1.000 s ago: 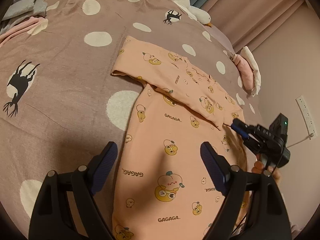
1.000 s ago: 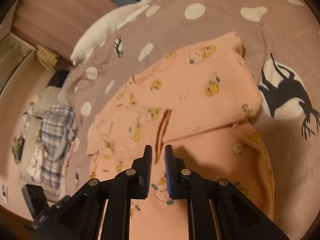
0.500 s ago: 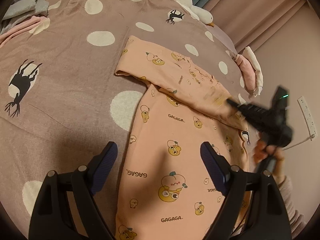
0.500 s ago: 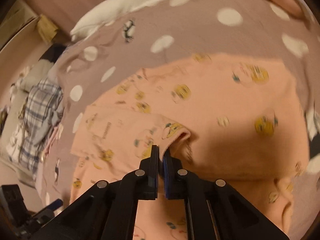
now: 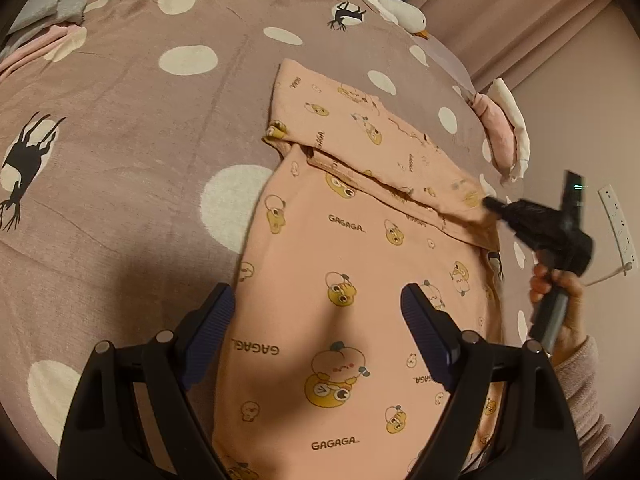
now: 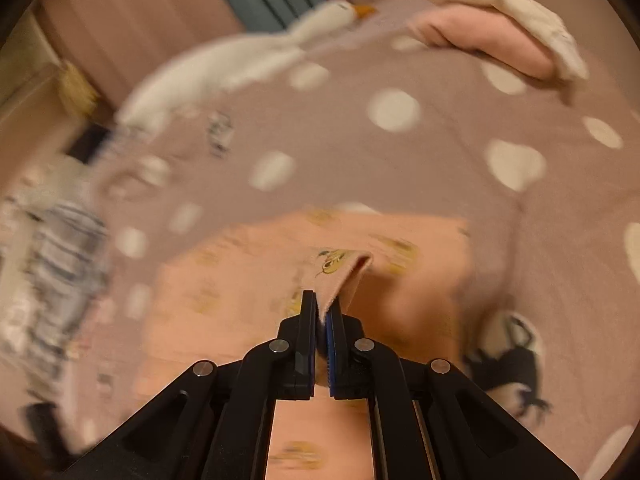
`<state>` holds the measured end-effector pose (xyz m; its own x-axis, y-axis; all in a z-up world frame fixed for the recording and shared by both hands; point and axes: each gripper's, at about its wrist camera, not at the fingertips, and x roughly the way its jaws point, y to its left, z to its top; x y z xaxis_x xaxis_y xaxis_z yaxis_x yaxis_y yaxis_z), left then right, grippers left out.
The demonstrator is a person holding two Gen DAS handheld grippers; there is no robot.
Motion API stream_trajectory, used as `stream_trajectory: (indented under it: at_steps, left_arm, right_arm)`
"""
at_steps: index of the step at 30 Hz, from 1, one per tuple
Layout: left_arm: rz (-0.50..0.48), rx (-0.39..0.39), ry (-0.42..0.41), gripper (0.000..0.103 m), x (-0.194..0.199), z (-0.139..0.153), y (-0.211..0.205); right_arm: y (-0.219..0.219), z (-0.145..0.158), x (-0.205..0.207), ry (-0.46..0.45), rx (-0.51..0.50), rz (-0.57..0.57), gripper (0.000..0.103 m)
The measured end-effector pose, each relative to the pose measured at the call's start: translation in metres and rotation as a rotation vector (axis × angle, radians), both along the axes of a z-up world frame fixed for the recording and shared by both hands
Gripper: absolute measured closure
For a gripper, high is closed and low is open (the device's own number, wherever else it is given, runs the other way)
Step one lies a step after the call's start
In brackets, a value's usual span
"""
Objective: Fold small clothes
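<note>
A peach child's garment (image 5: 360,272) printed with cartoon ducks and "GAGAGA" lies flat on the bed, its upper part folded across in a band (image 5: 372,140). My left gripper (image 5: 320,316) is open and empty, hovering above the garment's lower half. My right gripper (image 6: 322,312) is shut on the garment's folded edge (image 6: 340,268) and lifts it off the cloth below. In the left wrist view the right gripper (image 5: 490,203) grips the right end of the folded band.
The bed has a mauve cover (image 5: 120,128) with white dots and black deer. A white goose plush (image 6: 240,60) and folded pink and white clothes (image 6: 504,36) lie at the far edge. Plaid clothes (image 6: 60,240) lie at left. A wall socket strip (image 5: 618,224) is at right.
My right gripper closed on the folded edge and has lifted and pulled it toward the right. The right view now blurs from motion. My left gripper has stayed open above the garment.
</note>
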<state>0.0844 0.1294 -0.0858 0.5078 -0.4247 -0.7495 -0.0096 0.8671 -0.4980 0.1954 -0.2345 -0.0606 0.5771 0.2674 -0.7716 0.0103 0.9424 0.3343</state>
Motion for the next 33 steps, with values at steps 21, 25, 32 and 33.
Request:
stream_trajectory:
  at_steps: [21,25,32,33]
  left_arm:
    - [-0.043,0.049,-0.013,0.018,-0.023,0.010,-0.012]
    - [-0.021,0.049,-0.006,0.016,-0.036,0.008,0.000]
    - [-0.003,-0.040,0.044,0.015,-0.056,-0.005,0.018]
    - [-0.001,-0.052,0.049,0.015,-0.057,-0.006,0.019]
  right_arm:
    - [0.002,-0.017,-0.028,0.056,-0.036,0.056,0.088]
    - [-0.008,-0.004,-0.075,0.006,0.004,0.066,0.052]
    - [-0.032,-0.014,-0.132,0.041,0.013,0.033,0.051]
    - [-0.035,-0.018,-0.139,0.055,0.019,0.029,0.051]
